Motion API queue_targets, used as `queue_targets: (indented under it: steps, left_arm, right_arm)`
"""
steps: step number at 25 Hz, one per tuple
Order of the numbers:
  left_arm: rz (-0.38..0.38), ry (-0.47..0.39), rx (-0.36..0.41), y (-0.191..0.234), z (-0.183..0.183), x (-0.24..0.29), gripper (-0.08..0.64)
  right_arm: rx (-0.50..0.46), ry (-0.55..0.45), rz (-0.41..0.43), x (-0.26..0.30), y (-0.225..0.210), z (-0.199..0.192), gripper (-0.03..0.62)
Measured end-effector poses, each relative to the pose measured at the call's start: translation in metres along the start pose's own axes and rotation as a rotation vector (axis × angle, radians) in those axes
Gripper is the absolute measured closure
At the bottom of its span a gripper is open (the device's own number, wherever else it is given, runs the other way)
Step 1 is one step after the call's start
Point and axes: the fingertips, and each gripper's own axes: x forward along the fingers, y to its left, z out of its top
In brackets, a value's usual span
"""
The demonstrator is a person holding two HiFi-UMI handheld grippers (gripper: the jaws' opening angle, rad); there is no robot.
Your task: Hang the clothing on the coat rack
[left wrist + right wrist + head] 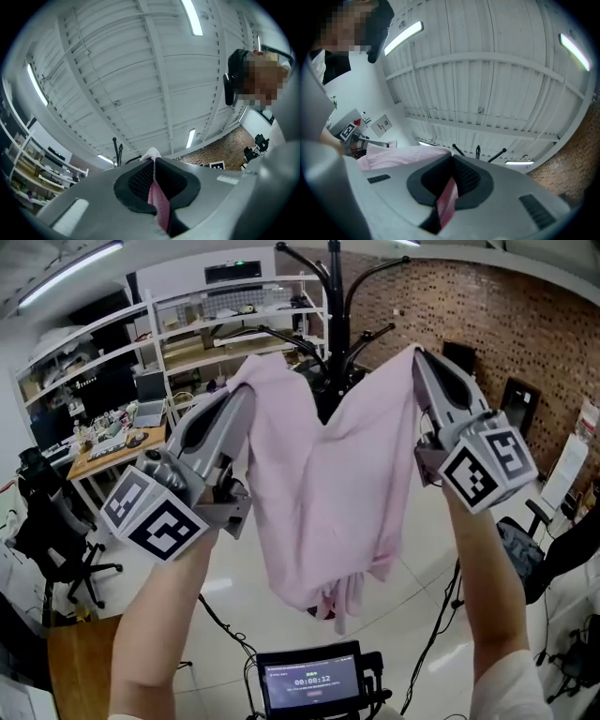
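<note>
A pale pink garment (323,493) hangs spread between my two grippers, held up in front of the black coat rack (335,306). My left gripper (251,382) is shut on the garment's left top corner. My right gripper (415,354) is shut on its right top corner. In the left gripper view pink cloth (157,199) is pinched between the closed jaws, with rack hooks (116,149) just beyond. In the right gripper view a fold of cloth (447,199) sits in the closed jaws, the rack's tips (478,151) ahead. The garment's middle sags below the rack's lower arms.
White shelving (202,329) with clutter stands behind the rack on the left, a brick wall (506,315) on the right. An office chair (47,521) and a wooden desk (108,451) are at left. A small screen (309,681) and cables lie below on the floor.
</note>
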Motion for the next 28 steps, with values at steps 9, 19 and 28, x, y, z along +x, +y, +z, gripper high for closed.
queue_targets:
  steps: [9,19,28]
  left_arm:
    - [-0.075,-0.015,0.0,0.004,0.001,0.037,0.548]
    - [0.006,-0.029,0.101,0.043,0.025,0.096,0.548]
    - [0.077,-0.017,0.204,0.065,0.031,0.114,0.548]
  right_arm:
    - [-0.074,0.012,-0.053,0.009,-0.032,0.005,0.583]
    - [-0.108,-0.035,0.001,0.054,-0.082,0.023,0.583]
    - [-0.147,-0.075,0.028,0.073,-0.102,0.029,0.583]
